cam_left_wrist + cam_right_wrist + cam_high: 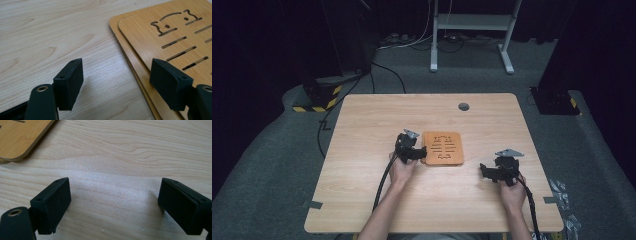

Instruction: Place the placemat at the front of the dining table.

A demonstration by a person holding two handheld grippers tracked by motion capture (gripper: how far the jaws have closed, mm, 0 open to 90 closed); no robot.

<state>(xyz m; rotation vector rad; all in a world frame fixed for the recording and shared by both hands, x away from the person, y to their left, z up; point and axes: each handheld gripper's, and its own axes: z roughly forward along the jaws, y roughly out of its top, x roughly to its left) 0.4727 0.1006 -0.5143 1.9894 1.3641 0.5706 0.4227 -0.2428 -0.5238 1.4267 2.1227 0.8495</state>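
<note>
An orange-brown bamboo board (443, 147) with cut-out slots lies flat at the middle of the light wooden table (362, 125). It looks like two stacked layers in the left gripper view, board (160, 32). My left gripper (419, 152) is open at the board's left edge; one jaw hovers over the board, the other over bare table, left gripper (116, 80). My right gripper (486, 172) stands open over bare table to the right of the board, pointing left; right gripper (113, 202) has nothing between its jaws. A corner of the board (20, 137) lies ahead of it.
A round grey grommet (463, 106) sits near the table's far edge. Cables trail from both grippers toward the near edge. Beyond the table stand a white frame (472, 30) and black-and-yellow striped bases (319, 97) on grey carpet.
</note>
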